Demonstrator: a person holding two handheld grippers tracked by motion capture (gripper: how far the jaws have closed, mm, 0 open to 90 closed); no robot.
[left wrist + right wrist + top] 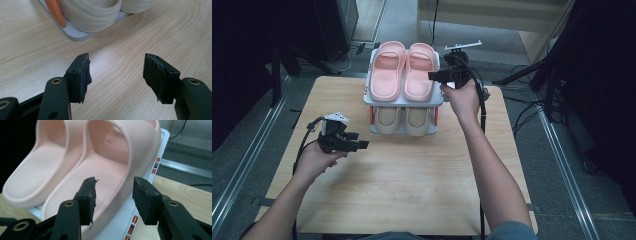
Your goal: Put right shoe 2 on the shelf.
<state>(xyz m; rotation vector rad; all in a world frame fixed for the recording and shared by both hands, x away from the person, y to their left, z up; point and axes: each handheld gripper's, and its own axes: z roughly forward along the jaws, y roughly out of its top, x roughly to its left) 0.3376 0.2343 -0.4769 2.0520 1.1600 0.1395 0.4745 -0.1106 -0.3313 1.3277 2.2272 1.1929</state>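
I find no writing, brand, number or sign that I can read in any view. The small orange and grey squares along the edge of the white two-tier plastic shoe rack (157, 162) are plain marks, and the pair of pink foam slippers (404, 70) carries no legible logo.

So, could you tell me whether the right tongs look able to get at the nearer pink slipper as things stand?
Probably yes: the right tongs stand open beside the pink slipper on the rack's top shelf, its outer edge between the jaws, nothing blocking.

Pink slippers (404, 70) paired flat atop rack (404, 100).
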